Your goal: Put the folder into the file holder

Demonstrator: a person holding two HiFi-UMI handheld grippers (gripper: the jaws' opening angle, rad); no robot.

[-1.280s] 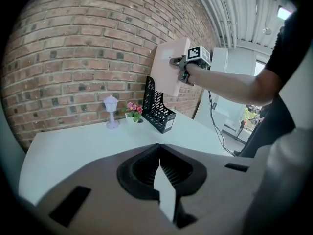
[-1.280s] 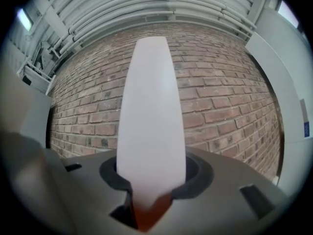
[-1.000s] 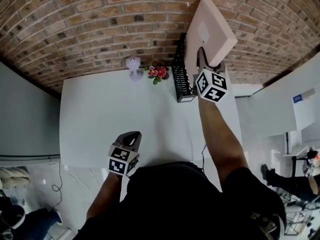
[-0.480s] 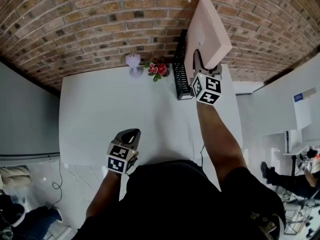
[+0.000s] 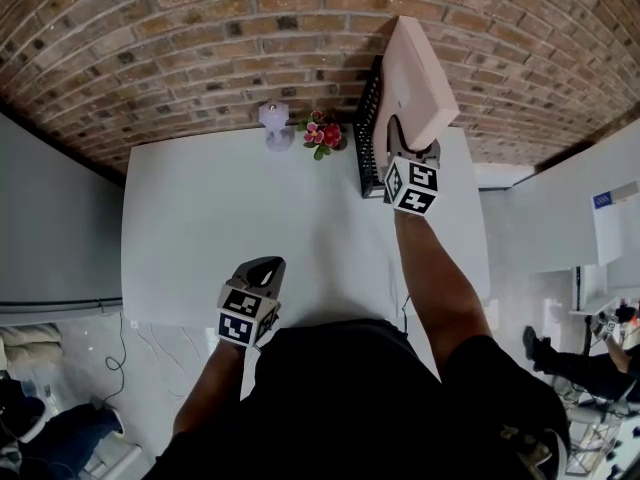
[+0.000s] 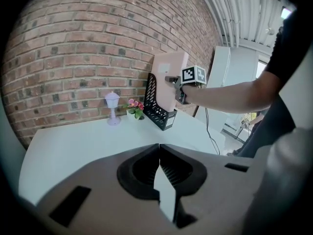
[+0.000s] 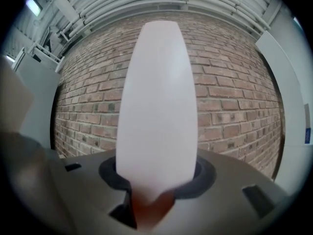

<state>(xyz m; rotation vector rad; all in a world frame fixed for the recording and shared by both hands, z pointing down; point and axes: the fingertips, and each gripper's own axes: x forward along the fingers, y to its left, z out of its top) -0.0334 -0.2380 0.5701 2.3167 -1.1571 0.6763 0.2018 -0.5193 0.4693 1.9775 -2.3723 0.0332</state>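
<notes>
A brick wall (image 5: pixel 200 38) backs a white counter (image 5: pixel 230 218). A person standing at the counter holds a pale pink folder (image 5: pixel 420 73) upright in the right gripper (image 5: pixel 412 148). Its fingers (image 7: pixel 230 180) are clamped on the folder's lower edge and have just tightened slightly. The folder hangs directly over the black mesh file holder (image 5: pixel 368 133) at the counter's back. I judge it not yet seated: lowering and letting go are left. The left gripper (image 5: pixel 262 271) hovers at the near edge, fingers (image 6: pixel 98 180) together, empty.
</notes>
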